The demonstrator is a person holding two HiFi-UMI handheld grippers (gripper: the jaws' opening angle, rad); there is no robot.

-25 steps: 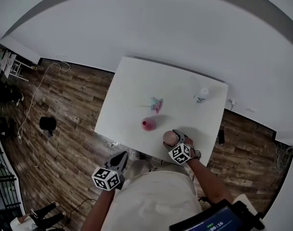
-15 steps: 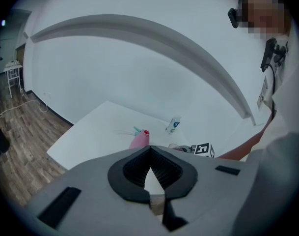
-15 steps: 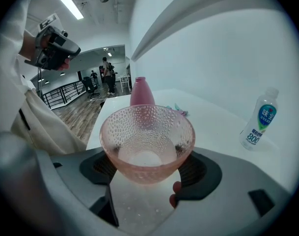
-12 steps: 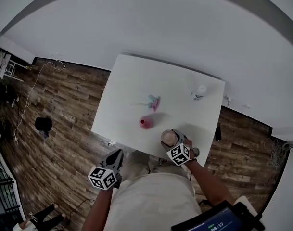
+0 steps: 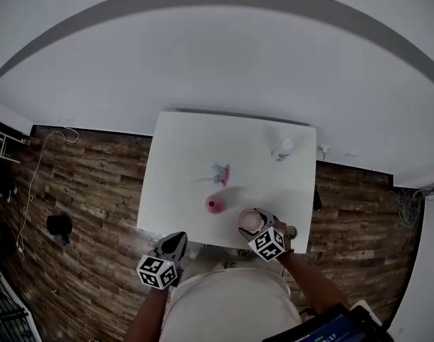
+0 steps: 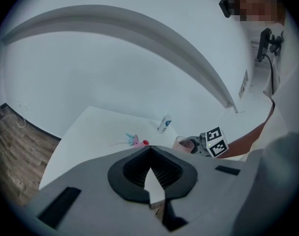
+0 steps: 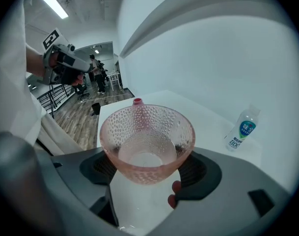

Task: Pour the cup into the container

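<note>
Right claw (image 5: 259, 223) (image 7: 147, 168) pinching the dimpled pink glass cup (image 5: 250, 220) (image 7: 147, 136), one pad on each side of the lower wall. Cup held roughly upright: long axis near vertical, wide mouth upward, narrow base down between the pads. Whether anything lies inside cannot be told.

Seen from the head view, positioned over the near right part of the white surface (image 5: 188, 148), close to its front edge. Small pink container (image 5: 215, 204) (image 7: 137, 102) standing on the surface at about 9 o'clock from the cup, near but apart, mouth up. Seen past the cup's far rim in the right gripper view.

Small blue-and-pink thing (image 5: 219, 173) lying at 12 o'clock from the container, too small to name. Clear plastic bottle (image 5: 281, 148) (image 7: 242, 128) upright at about 1 o'clock from the cup, well apart, toward the far right corner.

Left claw (image 5: 175, 242) (image 6: 150, 173) pressed together with nothing between the pads, held off the surface's front edge at about 7 o'clock from the container, tips aimed toward the surface.
</note>
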